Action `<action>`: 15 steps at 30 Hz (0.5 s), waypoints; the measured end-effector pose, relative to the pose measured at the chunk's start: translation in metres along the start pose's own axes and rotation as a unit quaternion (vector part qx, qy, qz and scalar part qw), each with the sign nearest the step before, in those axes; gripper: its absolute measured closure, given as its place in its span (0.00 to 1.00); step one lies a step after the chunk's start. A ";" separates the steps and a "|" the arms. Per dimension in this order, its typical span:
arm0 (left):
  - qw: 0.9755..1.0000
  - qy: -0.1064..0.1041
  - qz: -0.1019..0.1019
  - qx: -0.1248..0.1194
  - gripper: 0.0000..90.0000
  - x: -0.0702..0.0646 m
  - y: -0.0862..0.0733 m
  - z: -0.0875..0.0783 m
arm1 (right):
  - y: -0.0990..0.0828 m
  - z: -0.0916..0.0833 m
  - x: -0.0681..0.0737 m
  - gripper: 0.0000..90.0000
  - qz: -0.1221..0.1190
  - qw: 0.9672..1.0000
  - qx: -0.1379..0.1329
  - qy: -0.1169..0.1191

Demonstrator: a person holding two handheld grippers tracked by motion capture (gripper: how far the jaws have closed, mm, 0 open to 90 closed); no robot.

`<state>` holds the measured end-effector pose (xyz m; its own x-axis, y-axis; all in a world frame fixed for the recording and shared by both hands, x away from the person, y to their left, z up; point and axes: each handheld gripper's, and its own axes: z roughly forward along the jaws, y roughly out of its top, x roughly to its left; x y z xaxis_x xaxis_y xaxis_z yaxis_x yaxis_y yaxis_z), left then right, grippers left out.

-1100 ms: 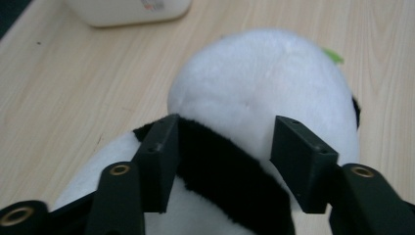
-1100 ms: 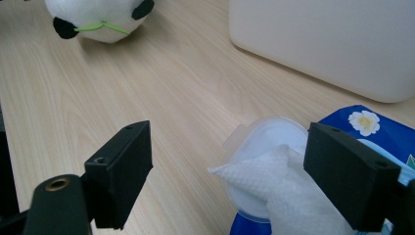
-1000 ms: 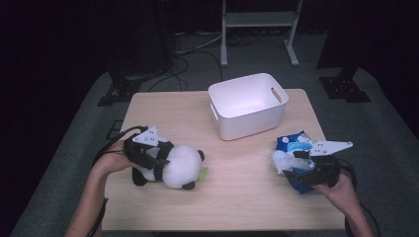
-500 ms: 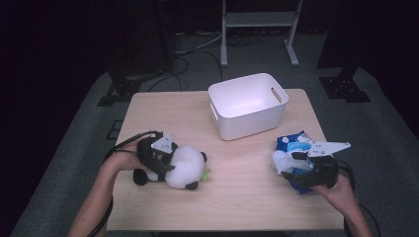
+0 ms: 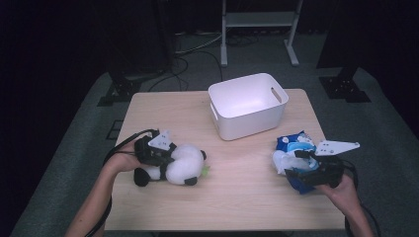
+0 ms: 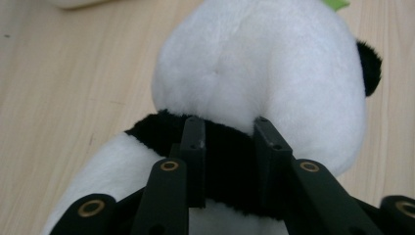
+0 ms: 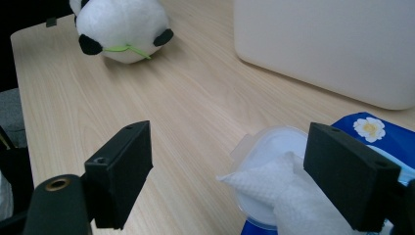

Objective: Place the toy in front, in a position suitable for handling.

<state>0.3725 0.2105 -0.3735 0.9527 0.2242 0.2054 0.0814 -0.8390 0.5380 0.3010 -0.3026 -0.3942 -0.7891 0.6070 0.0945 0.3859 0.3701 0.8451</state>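
Now the left gripper (image 6: pixel 227 142) has just been closing and pinches the panda plush (image 5: pixel 175 165) at its black neck band.
Plush lies near the tabletop's (image 5: pixel 247 197) left edge, long axis crosswise; white bin (image 5: pixel 248 105) sits ahead and rightward. Right gripper (image 7: pixel 240 171) stands unclenched over the wet-wipes pack (image 5: pixel 294 150), near the right edge.

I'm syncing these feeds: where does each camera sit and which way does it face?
High view: above the table's near side, looking forward and down; forearms, both tongs.
Left gripper view: on the left tongs, jaws pinching the plush panda.
Right gripper view: on the right tongs, jaws apart over the wipes pack.
Shared: panda, white bin.
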 end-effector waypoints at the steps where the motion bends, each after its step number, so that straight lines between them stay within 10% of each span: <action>1: 1.000 0.000 -0.004 -0.006 0.80 0.000 -0.001 -0.002 | 0.000 0.000 0.000 0.19 -0.001 1.000 0.000 0.000; 8: 0.999 0.011 -0.020 -0.022 0.86 0.000 0.001 -0.007 | 0.001 0.000 -0.001 0.19 0.001 1.000 -0.004 0.001; 15: 0.999 0.013 -0.011 -0.036 0.88 -0.009 0.035 -0.010 | 0.002 -0.003 -0.003 0.19 0.004 1.000 -0.009 0.003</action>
<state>0.3638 0.1835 -0.3486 0.9432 0.2547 0.2135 0.0795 -0.7966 0.5993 0.3028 -0.3060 -0.3913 -0.7889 0.6055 0.1050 0.3837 0.3519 0.8538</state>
